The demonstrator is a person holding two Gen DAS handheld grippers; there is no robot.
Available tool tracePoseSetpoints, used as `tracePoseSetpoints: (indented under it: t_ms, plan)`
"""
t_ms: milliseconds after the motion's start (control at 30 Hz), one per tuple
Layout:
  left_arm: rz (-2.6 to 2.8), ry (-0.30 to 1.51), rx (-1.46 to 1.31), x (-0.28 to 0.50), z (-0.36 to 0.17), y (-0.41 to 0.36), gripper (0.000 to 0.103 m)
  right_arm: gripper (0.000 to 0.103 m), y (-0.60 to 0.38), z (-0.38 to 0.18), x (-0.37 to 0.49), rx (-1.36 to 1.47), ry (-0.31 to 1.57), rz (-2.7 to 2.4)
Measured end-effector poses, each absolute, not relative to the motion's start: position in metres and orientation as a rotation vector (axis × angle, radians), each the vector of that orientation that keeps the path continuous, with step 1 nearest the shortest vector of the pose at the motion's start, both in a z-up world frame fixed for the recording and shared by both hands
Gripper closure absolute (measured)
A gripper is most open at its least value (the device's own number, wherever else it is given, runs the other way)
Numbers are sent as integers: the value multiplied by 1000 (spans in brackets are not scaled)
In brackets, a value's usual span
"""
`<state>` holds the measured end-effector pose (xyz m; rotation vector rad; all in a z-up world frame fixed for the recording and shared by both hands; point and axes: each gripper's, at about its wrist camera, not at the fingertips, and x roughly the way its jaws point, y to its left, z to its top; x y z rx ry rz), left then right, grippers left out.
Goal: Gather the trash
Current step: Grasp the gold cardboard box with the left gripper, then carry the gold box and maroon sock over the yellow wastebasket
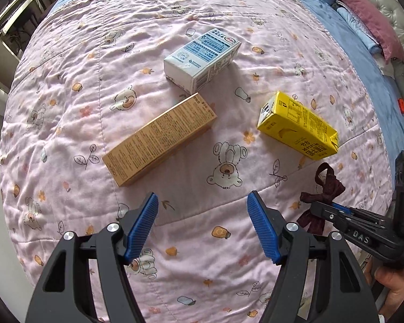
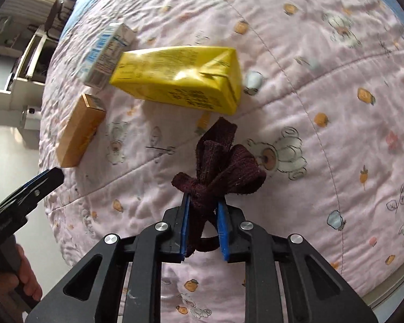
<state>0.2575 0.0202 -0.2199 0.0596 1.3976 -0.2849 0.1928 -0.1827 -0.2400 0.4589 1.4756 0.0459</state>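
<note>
Right tongs (image 2: 203, 202) tight around maroon bow (image 2: 218, 167).

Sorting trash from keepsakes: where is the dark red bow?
The dark red bow sits between the right gripper's pads, just below the yellow carton in the right wrist view.

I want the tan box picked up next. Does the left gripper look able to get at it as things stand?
Probably yes. The left gripper is open, and only bare quilt lies between it and the tan box.
</note>
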Motion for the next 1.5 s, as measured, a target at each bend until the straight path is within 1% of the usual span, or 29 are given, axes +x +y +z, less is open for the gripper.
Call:
tracePoseSetpoints:
  t_ms: [100,233,467,600,733,900,1133,1400,1500]
  plan:
    - [-298,1388,106,272,-224,18,34,85,-172,-236,204,449,1476,105]
    - [-309,1368,238,290,-232,12,34,85,-162,-238,219,461,1482,147]
    - [-332,1390,296,320,-251,16,35,85,-143,-251,231,469,1506,184]
    - [-333,1455,233,331,-270,22,51,85,-140,-251,233,478,1498,193]
    - [-347,1453,228,329,-272,19,55,85,-139,-252,233,478,1506,198]
    - [-329,1461,145,324,-271,31,61,85,-142,-246,234,484,1491,197]
    - [-275,1471,14,309,-272,55,63,85,-141,-239,226,487,1472,197]
    - [-256,1452,6,299,-280,53,61,85,-135,-242,211,470,1468,199]
    - [-230,1477,26,302,-294,51,64,85,-136,-244,207,476,1468,185]
